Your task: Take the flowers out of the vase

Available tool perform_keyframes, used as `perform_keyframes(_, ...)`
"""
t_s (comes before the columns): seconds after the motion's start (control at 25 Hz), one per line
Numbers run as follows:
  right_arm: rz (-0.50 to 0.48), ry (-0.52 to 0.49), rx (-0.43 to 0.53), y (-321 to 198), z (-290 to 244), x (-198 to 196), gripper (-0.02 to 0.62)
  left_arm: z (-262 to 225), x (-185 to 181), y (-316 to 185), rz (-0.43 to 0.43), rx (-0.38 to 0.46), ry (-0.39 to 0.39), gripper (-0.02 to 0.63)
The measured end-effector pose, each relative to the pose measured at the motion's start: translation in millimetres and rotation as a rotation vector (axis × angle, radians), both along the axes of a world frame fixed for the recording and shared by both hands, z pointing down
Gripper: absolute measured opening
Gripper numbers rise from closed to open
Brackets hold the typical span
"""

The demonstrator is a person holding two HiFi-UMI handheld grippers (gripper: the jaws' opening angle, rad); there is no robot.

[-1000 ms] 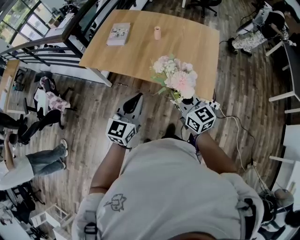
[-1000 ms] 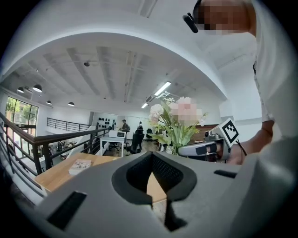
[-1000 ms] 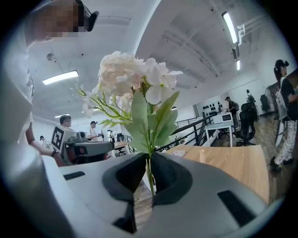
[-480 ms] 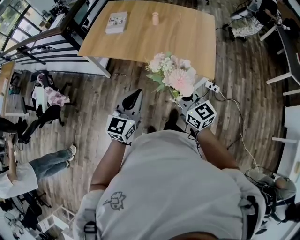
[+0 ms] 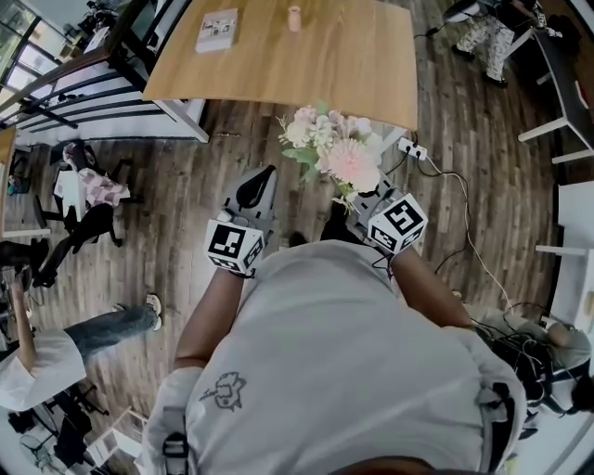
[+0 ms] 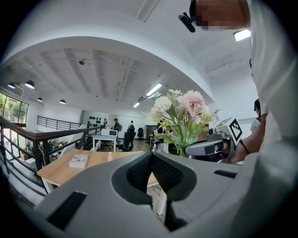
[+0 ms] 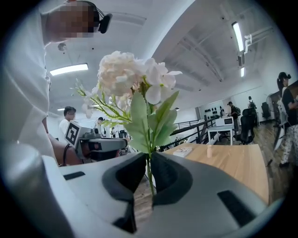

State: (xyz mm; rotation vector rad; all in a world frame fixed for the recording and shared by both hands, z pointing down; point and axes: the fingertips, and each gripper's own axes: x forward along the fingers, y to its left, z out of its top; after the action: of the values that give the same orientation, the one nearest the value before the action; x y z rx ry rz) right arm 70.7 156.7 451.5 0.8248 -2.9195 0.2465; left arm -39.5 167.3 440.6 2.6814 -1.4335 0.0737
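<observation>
We had the right tool (image 5: 355, 198) pinching the flowers (image 5: 332, 148) by the stems, left tool (image 5: 260, 178) pressed together on nothing, vase (image 5: 294, 19) well away on the table (image 5: 353, 65).

We note a pale wooden surface (image 5: 325, 65) at the top of the head view, a booklet (image 5: 215, 30) lying near its left end, all standing on a dark plank floor (image 5: 176, 176). Just off the surface's right corner a white power strip (image 5: 409, 147) lies on the floor, its cable (image 5: 461, 223) trailing down and right; at left are a black railing (image 5: 74, 88), a chair draped with clothes (image 5: 85, 190) and, lower down, a bystander in jeans (image 5: 109, 327). From the gripper views we log long ceiling lights (image 6: 154, 89) and more people by office chairs and white desks (image 6: 106, 137) well back in the room.
</observation>
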Motion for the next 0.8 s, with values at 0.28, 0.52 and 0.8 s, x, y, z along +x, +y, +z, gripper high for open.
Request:
perform_keyframes(0.28, -0.016, -0.009, 0.008, 6.4, -4.3, 0.6, 0.041, -0.6, -3.0, 1.0, 0.001, 0.003, 0.003, 0.005)
perform_keyframes(0.52, -0.033, 0.000, 0.007, 7.1, -5.6, -0.6, 0.041, -0.8, -5.3, 0.9, 0.004, -0.006, 0.007, 0.005)
perform_keyframes(0.8, -0.035, -0.007, 0.001, 4.7, -6.8, -3.6, 0.041, -1.3, -8.0, 1.3, 0.004, -0.001, 0.007, 0.005)
